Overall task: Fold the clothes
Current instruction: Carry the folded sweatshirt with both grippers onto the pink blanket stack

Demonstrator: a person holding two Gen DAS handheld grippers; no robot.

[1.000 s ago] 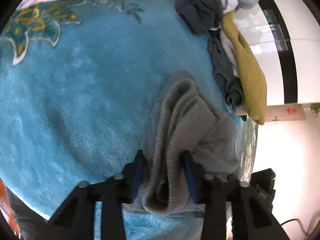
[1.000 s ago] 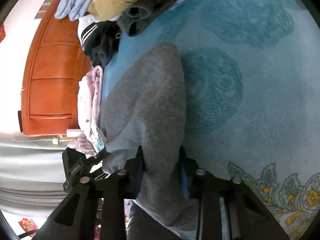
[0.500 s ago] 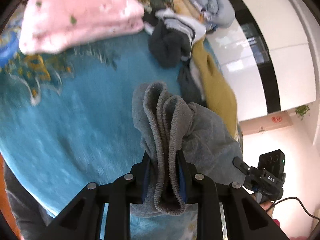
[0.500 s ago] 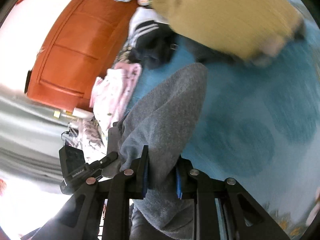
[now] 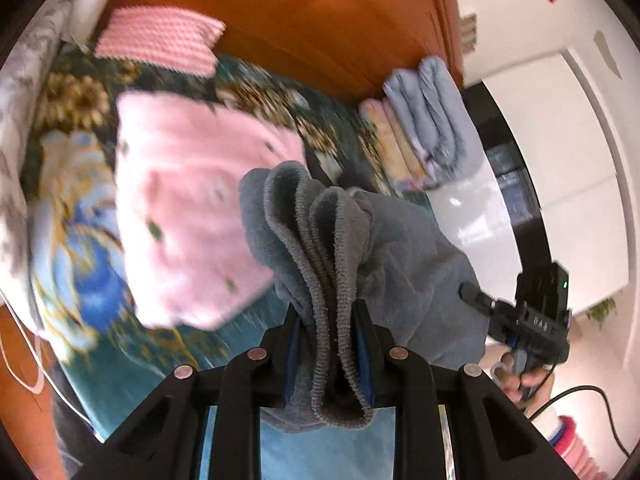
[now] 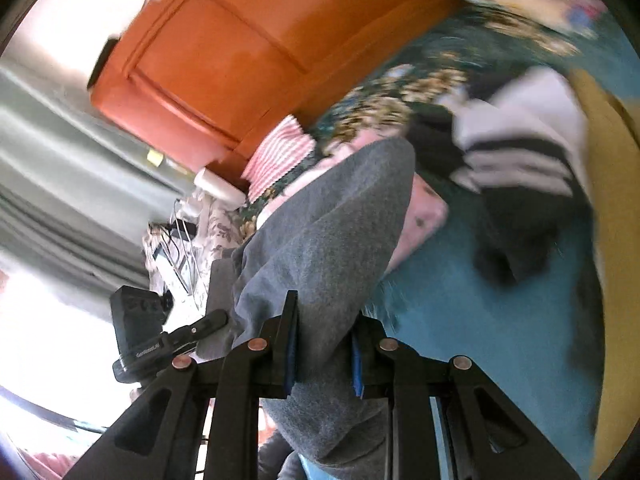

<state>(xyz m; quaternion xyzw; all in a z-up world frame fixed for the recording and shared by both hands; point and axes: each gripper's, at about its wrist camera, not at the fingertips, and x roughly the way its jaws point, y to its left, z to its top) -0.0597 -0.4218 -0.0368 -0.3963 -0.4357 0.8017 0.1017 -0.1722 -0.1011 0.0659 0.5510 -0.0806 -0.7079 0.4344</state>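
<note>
Gripping a grey fleece garment (image 5: 400,256) off the bed, left gripper (image 5: 326,356) pinched its bunched ribbed hem, right gripper (image 6: 322,354) another edge, probably to spread it. Beyond lay a folded pink garment (image 5: 192,232).

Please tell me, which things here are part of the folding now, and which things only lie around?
In use:
- grey garment, clamped at two places
- left tongs
- right tongs

Lying about:
- pink garment
- folded blue-grey clothes
- striped black-and-white garment
- pink striped cloth
- blue blanket
</note>
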